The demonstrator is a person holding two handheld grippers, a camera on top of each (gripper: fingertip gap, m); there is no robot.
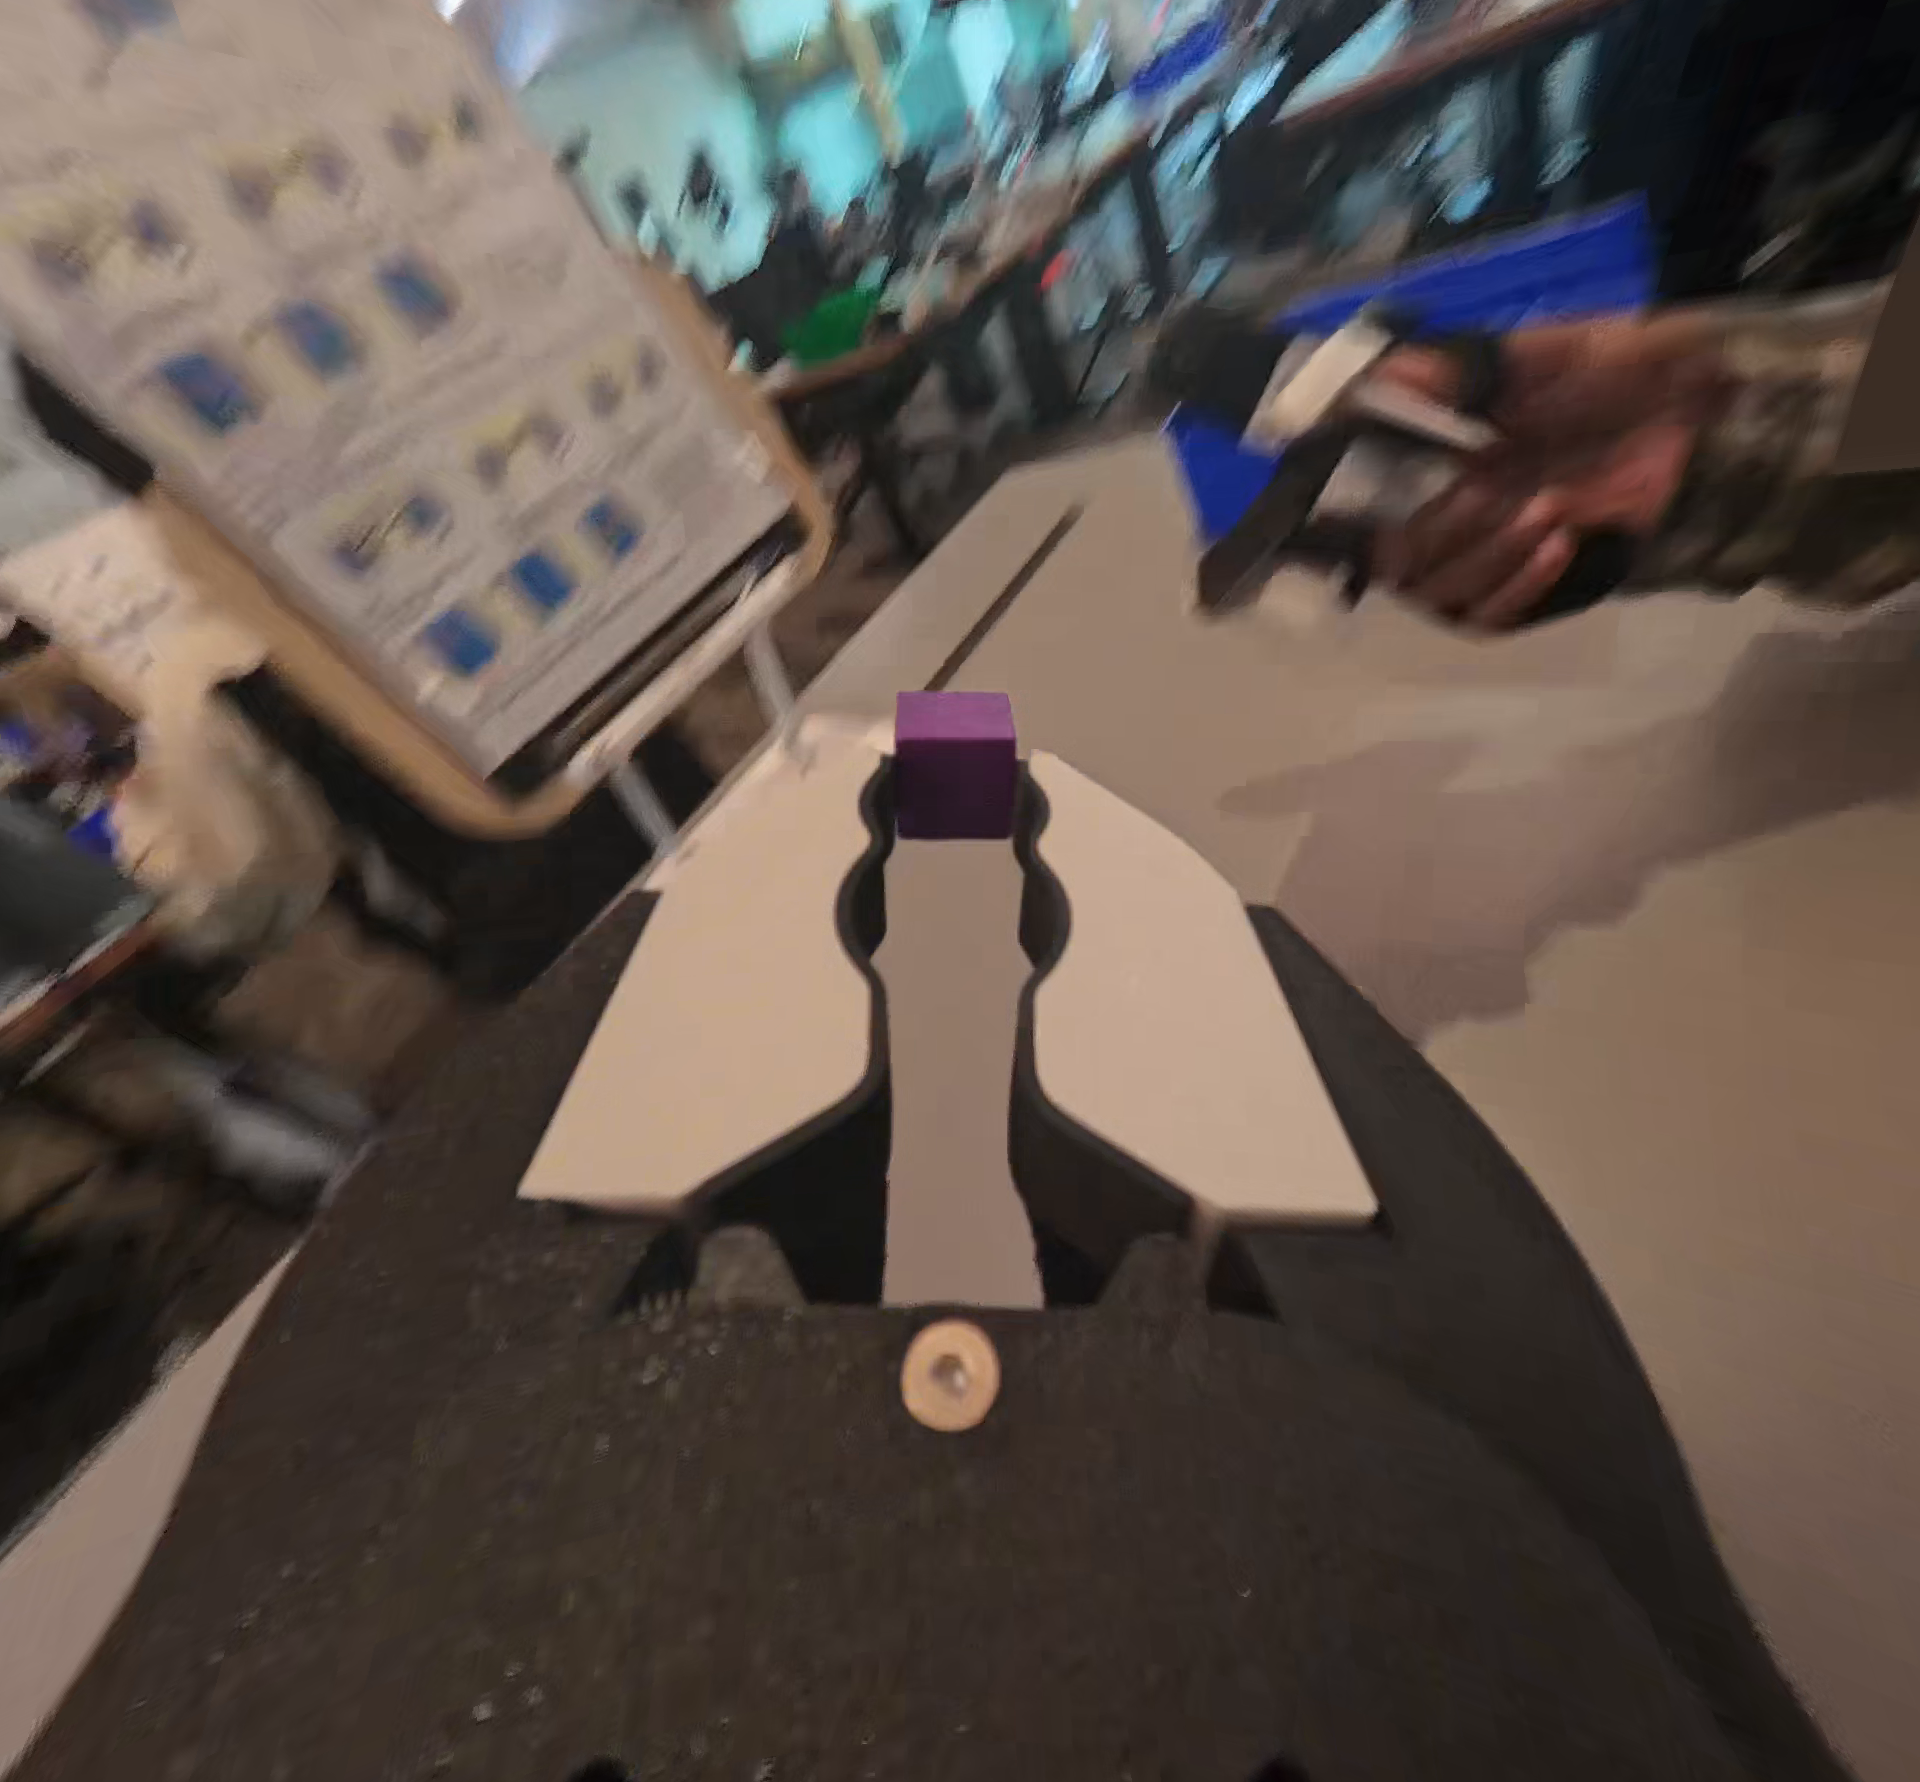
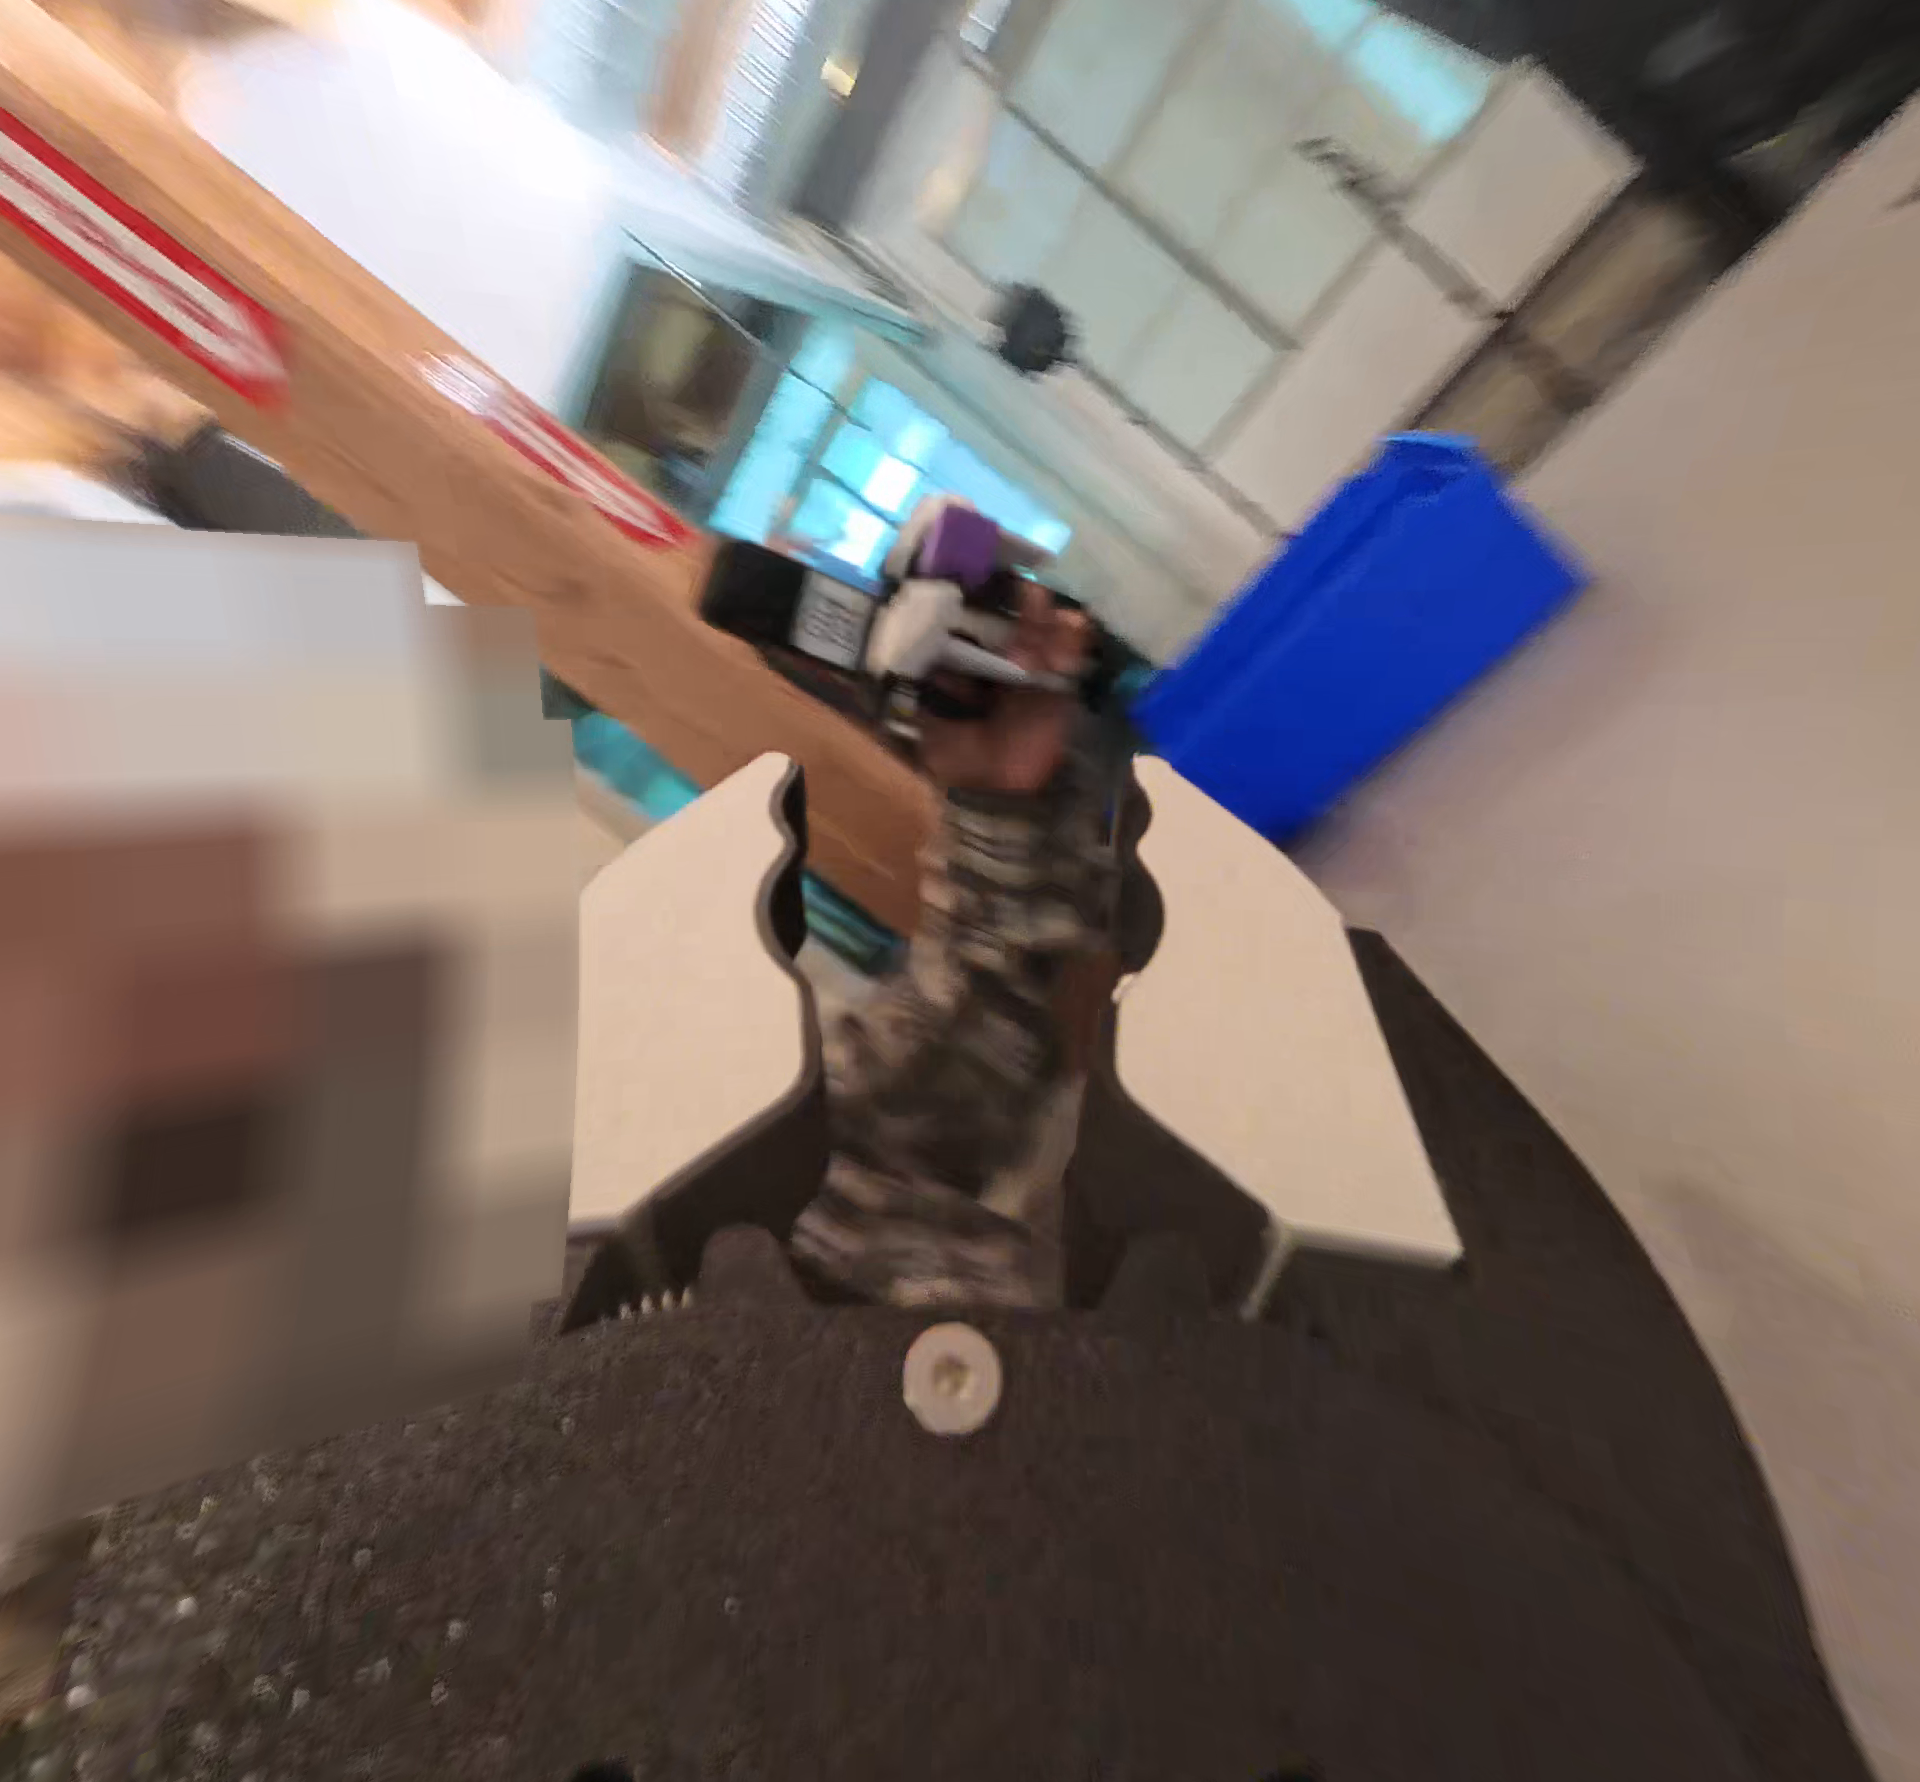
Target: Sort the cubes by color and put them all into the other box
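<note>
A: Biggest thing out there is the pale table [image 1: 1558,1161], heavily blurred across both views.

B: And on it, the blue box [image 2: 1361,631]. From the right wrist view it sits on the table past the right-hand fingertip, tilted in the picture. Can you see inside?

A: No, only its outer walls show, so what it holds I cannot tell. In the left wrist view there are blue shapes [image 1: 1496,278] behind the far hand, too smeared to say whether that is one box or two.

B: Now the tools. Left gripper [image 1: 954,776]?

A: Fingers drawn in close, pinching a purple cube [image 1: 954,764] right at the tips. The cube is held up off the table, not in any box.

B: The right wrist view catches that too: the cube [image 2: 966,543] shows far off, small and blurred, at the end of the other tool.

A: Right gripper [image 2: 961,776]: fingers spread wide, nothing between them. Through the gap you see a patterned sleeve [image 2: 987,1057].

B: And a hand [image 1: 1558,506] wraps the right tool in the left wrist view, out over the table.
</note>
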